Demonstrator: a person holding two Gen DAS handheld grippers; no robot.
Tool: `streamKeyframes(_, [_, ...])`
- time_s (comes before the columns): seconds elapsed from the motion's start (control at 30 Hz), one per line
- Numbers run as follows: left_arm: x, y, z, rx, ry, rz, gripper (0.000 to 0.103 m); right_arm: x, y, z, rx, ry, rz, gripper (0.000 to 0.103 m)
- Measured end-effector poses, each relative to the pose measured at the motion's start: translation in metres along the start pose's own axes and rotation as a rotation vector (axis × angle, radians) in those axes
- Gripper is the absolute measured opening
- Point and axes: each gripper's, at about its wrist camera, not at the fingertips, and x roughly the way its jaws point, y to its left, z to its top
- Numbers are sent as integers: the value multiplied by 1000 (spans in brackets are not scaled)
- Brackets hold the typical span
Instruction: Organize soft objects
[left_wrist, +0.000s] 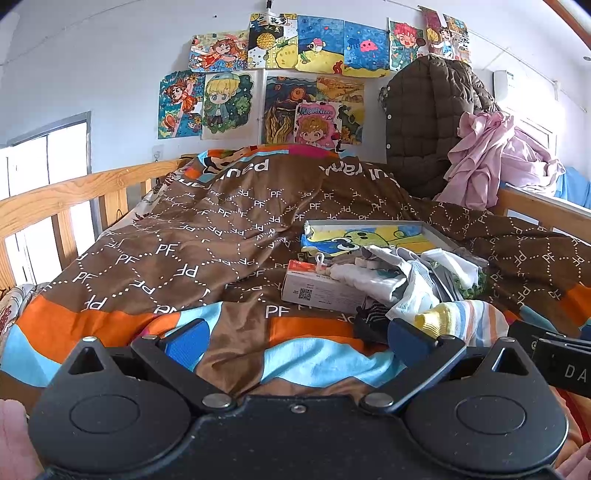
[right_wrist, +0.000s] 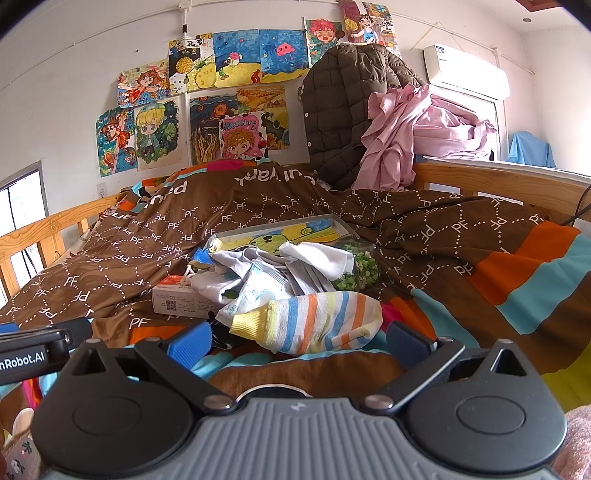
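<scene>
The right gripper (right_wrist: 299, 341) hung with its jaws spread wide, a striped sock (right_wrist: 310, 321) lying on the blanket (right_wrist: 461, 236) just ahead between its fingers. The left gripper (left_wrist: 295, 341) also gaped, empty. Behind the sock sat a heap of white cloths (right_wrist: 266, 273), a small box (right_wrist: 184, 301) and a picture tray (right_wrist: 280, 230)
</scene>
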Motion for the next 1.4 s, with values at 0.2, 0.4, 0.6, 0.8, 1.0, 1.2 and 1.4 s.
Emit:
streamKeyframes(0.2, [0,0,0,-1,-1,-1,102,0,0,0,0,0,0,103])
streamKeyframes(0.4, [0,0,0,-2,0,-1,102,1,0,-1,0,0,0,103])
streamKeyframes(0.6, [0,0,0,-2,0,-1,102,1,0,-1,0,0,0,103])
streamKeyframes(0.8, [-3,-1,1,-5,0,-4,102,0,0,0,0,0,0,103])
streamKeyframes(1.0, [-2,-3,0,-6,1,-5,102,0,0,0,0,0,0,103])
streamKeyframes(1.2, [4,-14,-3,-6,2,-11,102,0,0,0,0,1,0,103])
streamKeyframes(1.4, [4,-14,-3,-8,1,-10,102,0,0,0,-1,1,0,103])
